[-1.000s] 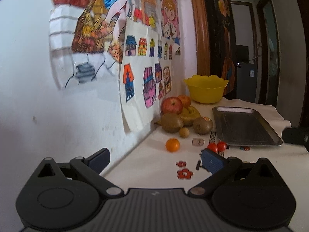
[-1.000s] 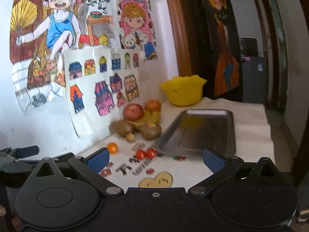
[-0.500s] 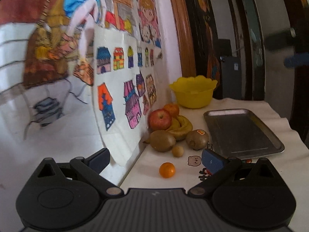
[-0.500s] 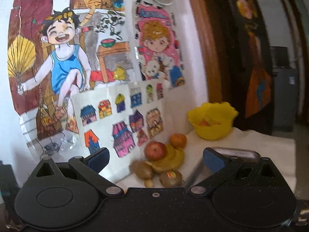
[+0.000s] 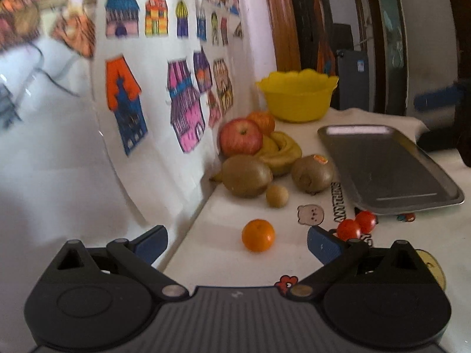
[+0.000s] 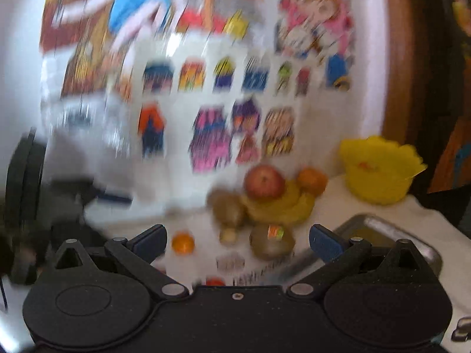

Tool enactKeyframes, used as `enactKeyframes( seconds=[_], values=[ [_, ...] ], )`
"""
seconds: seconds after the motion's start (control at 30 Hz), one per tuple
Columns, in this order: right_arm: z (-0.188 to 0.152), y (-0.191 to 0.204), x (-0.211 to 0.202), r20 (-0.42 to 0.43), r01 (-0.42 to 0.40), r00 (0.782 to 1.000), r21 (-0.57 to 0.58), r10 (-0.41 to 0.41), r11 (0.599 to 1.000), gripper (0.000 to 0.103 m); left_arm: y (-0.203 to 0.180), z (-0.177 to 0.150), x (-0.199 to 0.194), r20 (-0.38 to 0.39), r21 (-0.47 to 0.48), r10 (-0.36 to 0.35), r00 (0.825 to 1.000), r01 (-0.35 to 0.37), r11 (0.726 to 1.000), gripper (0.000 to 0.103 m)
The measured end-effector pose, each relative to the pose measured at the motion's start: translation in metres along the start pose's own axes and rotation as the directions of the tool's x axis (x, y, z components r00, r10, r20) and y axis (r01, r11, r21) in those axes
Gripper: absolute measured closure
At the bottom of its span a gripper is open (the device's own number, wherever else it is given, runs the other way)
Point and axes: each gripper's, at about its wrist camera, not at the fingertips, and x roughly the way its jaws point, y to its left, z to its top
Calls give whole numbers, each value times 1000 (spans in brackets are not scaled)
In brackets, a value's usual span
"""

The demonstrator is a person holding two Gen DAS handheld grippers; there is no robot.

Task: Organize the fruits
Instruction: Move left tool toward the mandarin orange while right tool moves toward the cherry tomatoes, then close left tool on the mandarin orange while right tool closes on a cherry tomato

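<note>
The small orange [image 5: 258, 234] sits on the cloth just ahead of the left gripper [image 5: 237, 241], between its fingers, which are spread wide and hold nothing. Bare cloth lies around it; the wall [image 5: 59, 161] runs close beside the left finger, two tomatoes [image 5: 356, 225] just past the right one. Farther ahead lie two kiwis [image 5: 246, 175], an apple [image 5: 240, 140] on bananas [image 5: 279, 153], and the tray [image 5: 388, 170] beyond the right finger. The right gripper [image 6: 237, 242], blurred, is also spread wide and empty, a kiwi [image 6: 272, 241] ahead between its fingers.

Both wrist views low, near, facing the fruit pile [image 5: 259, 153], right blurred
</note>
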Motion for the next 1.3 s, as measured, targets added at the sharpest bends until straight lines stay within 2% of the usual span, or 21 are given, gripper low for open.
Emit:
enactKeyframes(
  seconds=[0.1, 0.23, 0.47, 0.67, 0.8, 0.97, 1.03, 1.23, 1.3],
  values=[
    [-13, 3, 18, -52, -28, 998, -52, 25, 998, 1, 1, -2, 15, -30, -9, -2, 1000, 2, 1000, 1],
    [-22, 3, 38, -90, -92, 992, -60, 87, 994, 2, 4, -4, 30, -62, -22, -10, 998, 9, 1000, 1],
    [-33, 9, 67, -184, -146, 976, -142, 119, 979, 15, 8, -2, 46, -83, -32, -37, 996, 35, 999, 2],
    [-36, 13, 79, -200, -190, 967, -169, 154, 967, 27, 6, 1, 52, -82, -29, -73, 994, 71, 997, 10],
    [-35, 19, 83, -216, -229, 959, -208, 183, 951, 38, 4, 0, 52, -84, -25, -95, 992, 93, 995, 20],
    [-36, 21, 86, -227, -229, 957, -207, 181, 951, 51, 3, 0, 53, -90, -21, -112, 990, 111, 994, 33],
    [-37, 20, 86, -224, -221, 959, -202, 174, 954, 52, 3, -1, 54, -98, -25, -120, 988, 118, 993, 43],
    [-35, 23, 84, -242, -209, 958, -212, 156, 955, 55, 4, -1, 53, -103, -42, -133, 986, 130, 991, 64],
    [-35, 27, 83, -255, -206, 956, -225, 146, 952, 55, 3, -1, 53, -102, -43, -131, 986, 127, 991, 66]
  ],
)
